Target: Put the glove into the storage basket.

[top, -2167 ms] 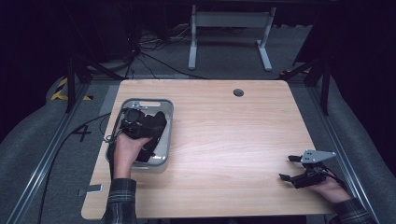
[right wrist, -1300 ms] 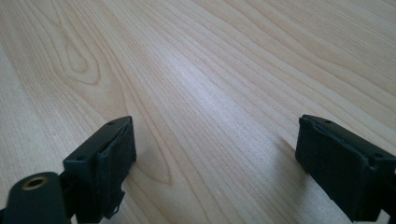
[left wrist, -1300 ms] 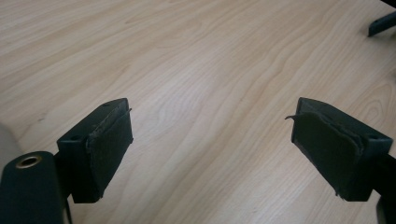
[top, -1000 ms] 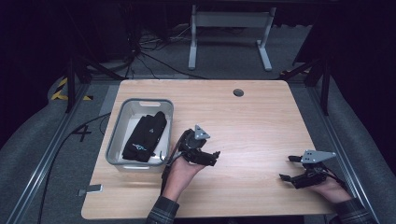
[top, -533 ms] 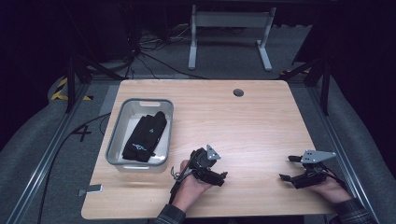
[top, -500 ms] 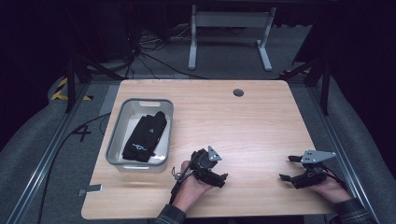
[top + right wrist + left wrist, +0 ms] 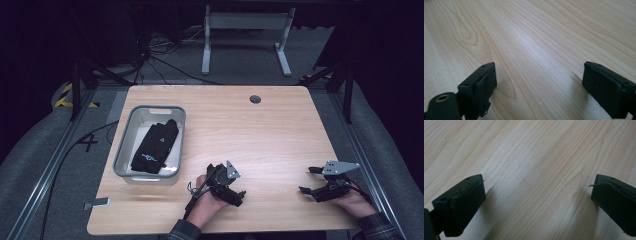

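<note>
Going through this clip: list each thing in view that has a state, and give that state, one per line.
Left claw: open, holding nothing, low over bare wood near the table's front edge.
Right claw: open, holding nothing, at the front right of the table.
Grey bin: upright on the table's left side, no lid.
Black glove: lying flat inside the bin, untouched.
Table: bare wood apart from the bin.

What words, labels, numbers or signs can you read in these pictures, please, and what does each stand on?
"4": a dark mark that reads like this digit, on the grey floor left of the table.
Small light-blue logo on the black glove in the grey bin: too small to read.
Yellow-and-black hazard stripes on the floor: a sign, no words.
</note>
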`<state>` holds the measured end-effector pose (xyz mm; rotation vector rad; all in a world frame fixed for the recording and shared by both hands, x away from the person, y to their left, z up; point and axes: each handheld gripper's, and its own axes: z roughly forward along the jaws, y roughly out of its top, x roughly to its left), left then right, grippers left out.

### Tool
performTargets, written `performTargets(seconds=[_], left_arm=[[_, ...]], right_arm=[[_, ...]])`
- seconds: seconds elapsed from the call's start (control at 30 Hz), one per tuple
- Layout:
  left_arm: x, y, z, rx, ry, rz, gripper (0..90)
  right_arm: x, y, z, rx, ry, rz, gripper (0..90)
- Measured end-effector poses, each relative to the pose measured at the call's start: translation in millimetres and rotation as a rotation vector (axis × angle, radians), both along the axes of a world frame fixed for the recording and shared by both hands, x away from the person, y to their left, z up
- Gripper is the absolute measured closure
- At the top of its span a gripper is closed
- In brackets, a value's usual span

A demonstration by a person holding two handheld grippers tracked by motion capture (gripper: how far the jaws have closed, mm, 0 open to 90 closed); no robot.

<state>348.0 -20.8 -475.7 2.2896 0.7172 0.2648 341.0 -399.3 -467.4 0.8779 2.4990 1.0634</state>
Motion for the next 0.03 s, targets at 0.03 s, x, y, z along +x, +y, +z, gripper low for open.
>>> performTargets(seconds=[0.03], left_arm=[[-0.4, 0.2, 0.0, 0.000, 0.001, 0.004, 0.0]], right_arm=[[0.0, 0.0, 0.0, 0.000, 0.000, 0.000, 12.7]])
